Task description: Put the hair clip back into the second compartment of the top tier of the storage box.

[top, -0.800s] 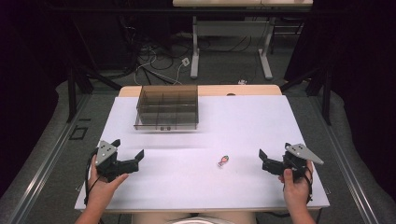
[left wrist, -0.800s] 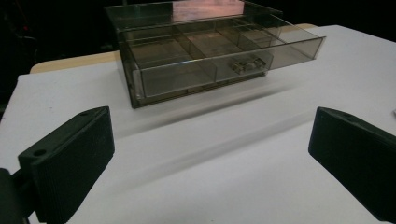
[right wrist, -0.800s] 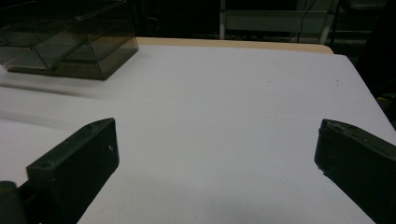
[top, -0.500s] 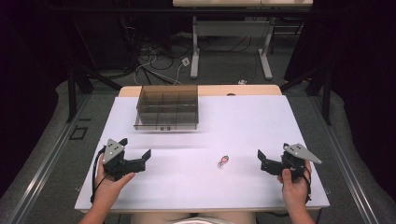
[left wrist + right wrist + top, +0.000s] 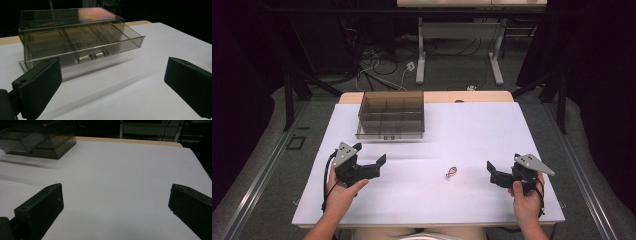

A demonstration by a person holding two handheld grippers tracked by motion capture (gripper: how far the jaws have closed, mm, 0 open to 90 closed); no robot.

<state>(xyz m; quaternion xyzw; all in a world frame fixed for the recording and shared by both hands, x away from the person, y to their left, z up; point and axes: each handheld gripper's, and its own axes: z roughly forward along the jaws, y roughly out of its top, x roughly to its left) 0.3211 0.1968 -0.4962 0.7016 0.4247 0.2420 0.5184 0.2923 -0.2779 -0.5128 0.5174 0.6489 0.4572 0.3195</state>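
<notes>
A smoky clear drawer box (image 5: 391, 115) stands at the back left of the white table (image 5: 472, 125). In the left gripper view its compartmented drawer (image 5: 82, 46) is pulled out a little, with a small handle (image 5: 98, 54) at the front. A tiny pink and green object (image 5: 451, 172) lies near the table's middle front. My left gripper (image 5: 371, 155) is open at the front left, pointing right and toward the box, its jaws (image 5: 112, 85) empty. My right gripper (image 5: 490, 174) is open at the front right, pointing left at the small object, with nothing between its jaws (image 5: 115, 207).
Bare white tabletop lies between the two grippers and to the right of the box (image 5: 37, 140). Beyond the table's far edge are a dark floor, cables (image 5: 377, 65) and desk legs (image 5: 422, 55).
The left gripper has slid to the right, toward the table's middle. The right gripper has barely shifted. The box and small object have not moved.
</notes>
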